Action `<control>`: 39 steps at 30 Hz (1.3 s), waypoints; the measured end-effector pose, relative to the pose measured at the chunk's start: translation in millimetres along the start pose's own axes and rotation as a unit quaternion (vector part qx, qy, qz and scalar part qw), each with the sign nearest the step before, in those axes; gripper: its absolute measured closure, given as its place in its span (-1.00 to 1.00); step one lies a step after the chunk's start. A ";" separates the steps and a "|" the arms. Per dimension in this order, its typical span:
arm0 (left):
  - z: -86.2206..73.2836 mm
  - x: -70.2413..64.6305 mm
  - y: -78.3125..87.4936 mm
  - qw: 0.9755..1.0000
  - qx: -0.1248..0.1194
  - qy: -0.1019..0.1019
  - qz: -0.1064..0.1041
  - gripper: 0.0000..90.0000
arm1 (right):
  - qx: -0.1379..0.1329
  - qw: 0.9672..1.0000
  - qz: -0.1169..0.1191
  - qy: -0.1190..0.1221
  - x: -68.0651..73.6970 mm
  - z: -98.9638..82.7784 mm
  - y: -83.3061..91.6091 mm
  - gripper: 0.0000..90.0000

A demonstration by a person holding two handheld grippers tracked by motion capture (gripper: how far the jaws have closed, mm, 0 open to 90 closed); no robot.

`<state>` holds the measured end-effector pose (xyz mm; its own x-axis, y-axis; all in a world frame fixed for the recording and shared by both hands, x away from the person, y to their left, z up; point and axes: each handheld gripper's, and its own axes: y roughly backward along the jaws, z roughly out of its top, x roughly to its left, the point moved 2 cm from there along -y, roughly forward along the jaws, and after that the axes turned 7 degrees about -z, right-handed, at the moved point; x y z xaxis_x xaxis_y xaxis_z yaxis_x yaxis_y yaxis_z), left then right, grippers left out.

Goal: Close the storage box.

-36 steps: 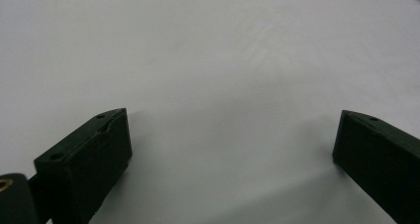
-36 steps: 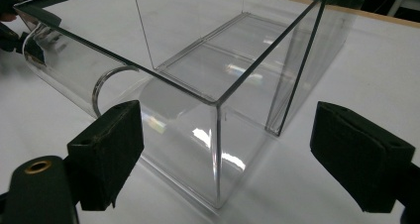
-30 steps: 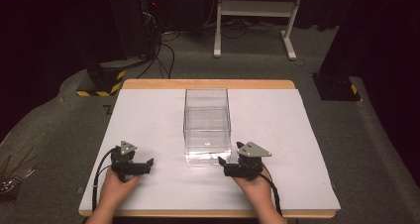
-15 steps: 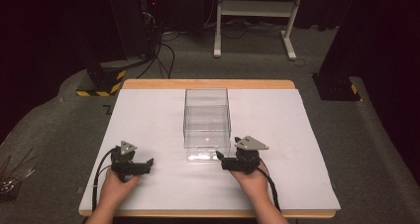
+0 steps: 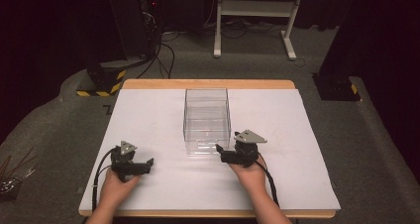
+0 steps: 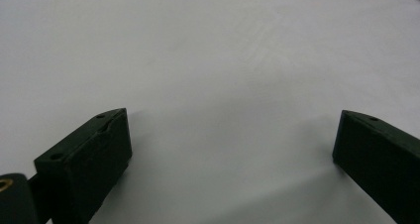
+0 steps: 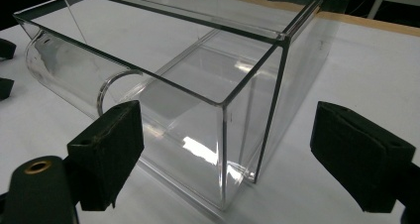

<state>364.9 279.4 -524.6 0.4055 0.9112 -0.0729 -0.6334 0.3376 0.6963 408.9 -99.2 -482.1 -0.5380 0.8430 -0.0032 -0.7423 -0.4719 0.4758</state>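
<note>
Floor (image 5: 59, 130): grey carpet, dim.
Table (image 5: 208, 84): wooden edge, white top.
Stand (image 5: 252, 8): white frame behind the table.
Cables (image 5: 163, 50): black, trailing on the floor.
Base (image 5: 101, 83): yellow-black striped, left.

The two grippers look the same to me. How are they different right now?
The right gripper sits close to the clear box, its jaws either side of a near corner; the left gripper is well away from it, over bare white table. The right gripper sits farther up the table than the left gripper. Both are black, open, and held in a hand.
</note>
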 end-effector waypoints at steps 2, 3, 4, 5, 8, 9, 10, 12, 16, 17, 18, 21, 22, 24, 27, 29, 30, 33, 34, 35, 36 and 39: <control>0.0 -0.1 0.0 1.000 0.000 0.000 0.000 -0.96 | -0.002 1.000 -0.003 0.001 -0.5 1.3 -2.9 -0.70; 0.0 -0.1 0.0 1.000 0.000 0.001 0.000 -0.96 | -0.003 1.000 -0.005 0.001 -0.9 2.0 -4.3 -0.70; 0.0 0.0 0.0 1.000 0.000 0.000 0.000 -0.96 | -0.003 1.000 -0.007 0.000 -1.5 2.9 -5.6 -0.70; 0.0 -0.1 0.0 1.000 0.000 0.001 0.000 -0.96 | -0.002 1.000 -0.008 -0.002 -2.0 3.4 -6.6 -0.71; 0.0 -0.1 0.0 1.000 0.000 0.001 0.000 -0.96 | -0.003 1.000 -0.012 -0.005 -4.2 5.3 -10.8 -0.71; 0.0 -0.1 0.0 1.000 0.000 0.001 0.000 -0.96 | -0.003 1.000 -0.013 -0.007 -4.8 5.8 -12.1 -0.71; 0.0 0.0 0.0 1.000 0.000 0.000 0.000 -0.96 | -0.003 1.000 -0.014 -0.007 -5.4 6.3 -13.0 -0.71; 0.0 -0.1 0.1 1.000 0.001 0.001 0.000 -0.96 | -0.003 1.000 -0.014 -0.008 -6.4 7.7 -15.0 -0.71; 0.0 -0.1 0.1 1.000 0.001 0.001 -0.001 -0.96 | -0.005 1.000 -0.018 -0.013 -8.7 8.6 -18.6 -0.71; 0.0 0.0 0.1 1.000 0.001 0.000 0.000 -0.96 | -0.004 1.000 -0.019 -0.016 -9.1 9.0 -19.3 -0.70; 0.0 -0.1 0.1 1.000 0.001 0.001 -0.001 -0.96 | -0.004 1.000 -0.020 -0.016 -9.5 9.6 -20.3 -0.71; 0.0 0.0 0.1 1.000 0.001 0.000 0.000 -0.96 | -0.005 1.000 -0.023 -0.018 -10.1 11.1 -22.7 -0.71; 0.0 -0.1 0.1 1.000 0.001 0.000 0.000 -0.96 | -0.004 1.000 -0.024 -0.019 -10.5 11.7 -23.6 -0.70; 0.0 -0.1 0.1 1.000 0.001 0.001 0.000 -0.96 | -0.003 0.999 -0.026 -0.021 -11.3 12.7 -25.3 -0.70; 0.1 0.1 0.1 1.000 0.001 -0.001 0.000 -0.96 | -0.004 0.999 -0.028 -0.026 -12.9 13.8 -27.8 -0.70; 0.1 0.1 0.1 1.000 0.001 0.000 0.000 -0.96 | -0.004 0.999 -0.032 -0.029 -13.5 14.0 -29.2 -0.70; 0.1 0.1 0.1 1.000 0.001 0.000 0.000 -0.96 | -0.005 0.999 -0.032 -0.032 -13.8 14.1 -30.0 -0.70; 0.0 0.3 0.4 1.000 0.003 -0.002 -0.001 -0.96 | -0.006 0.999 -0.035 -0.035 -14.6 15.0 -32.6 -0.70; 0.0 0.1 0.1 1.000 0.001 0.000 0.000 -0.96 | -0.005 0.999 -0.035 -0.038 -14.8 15.3 -33.4 -0.70; 0.0 0.2 0.3 1.000 0.003 -0.001 -0.001 -0.96 | -0.007 0.999 -0.037 -0.038 -15.4 15.4 -34.2 -0.70; 0.0 0.2 0.3 1.000 0.002 -0.002 0.000 -0.96 | -0.008 0.999 -0.037 -0.038 -16.0 15.5 -35.0 -0.69; 0.0 0.2 0.3 1.000 0.002 -0.002 0.000 -0.96 | -0.007 0.998 -0.038 -0.042 -17.0 15.9 -36.9 -0.70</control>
<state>364.7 279.6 -524.4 0.4080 0.9103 -0.0708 -0.6303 0.3369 0.6994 451.8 -92.0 -485.6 -0.4455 0.8946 0.0355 -0.7854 -0.4095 0.4643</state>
